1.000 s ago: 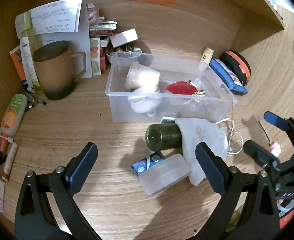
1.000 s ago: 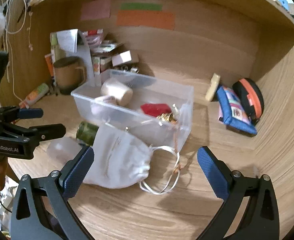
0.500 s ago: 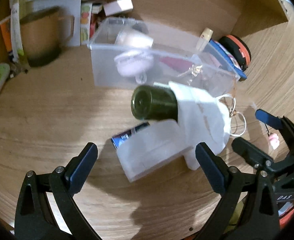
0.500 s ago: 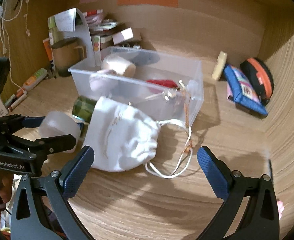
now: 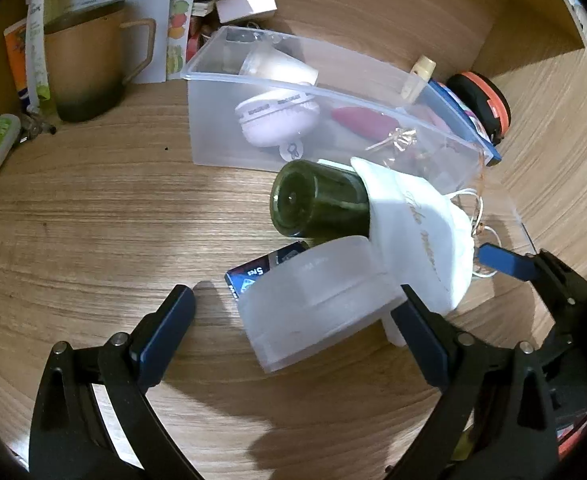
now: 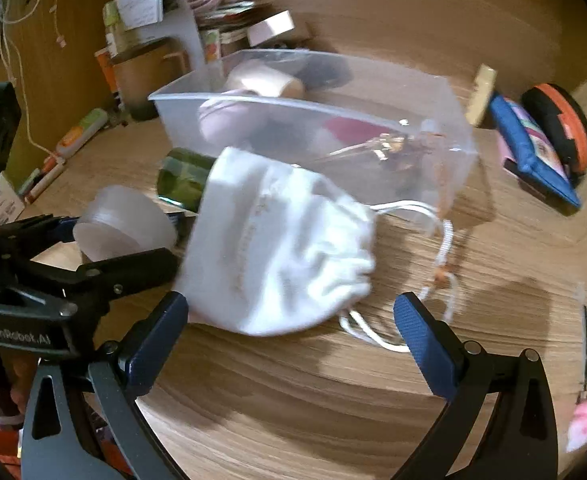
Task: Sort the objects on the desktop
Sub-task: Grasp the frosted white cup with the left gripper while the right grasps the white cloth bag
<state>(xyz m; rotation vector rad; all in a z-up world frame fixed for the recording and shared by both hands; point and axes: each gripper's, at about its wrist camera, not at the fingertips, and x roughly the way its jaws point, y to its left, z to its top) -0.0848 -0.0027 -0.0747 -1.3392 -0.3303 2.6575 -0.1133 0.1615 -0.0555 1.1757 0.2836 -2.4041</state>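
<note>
Left gripper: jaws spread wide, straddling a translucent tub on the bench, not gripping. Right gripper: jaws released, before the white drawstring pouch. Green bottle: lying flat, long axis parallel to the bin's front wall, base toward the left. Clear bin: several items inside; judged partly sorted, three pieces outstanding

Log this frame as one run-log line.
left gripper: open, straddling frosted jar | right gripper: open, at white pouch | clear bin: behind
</note>
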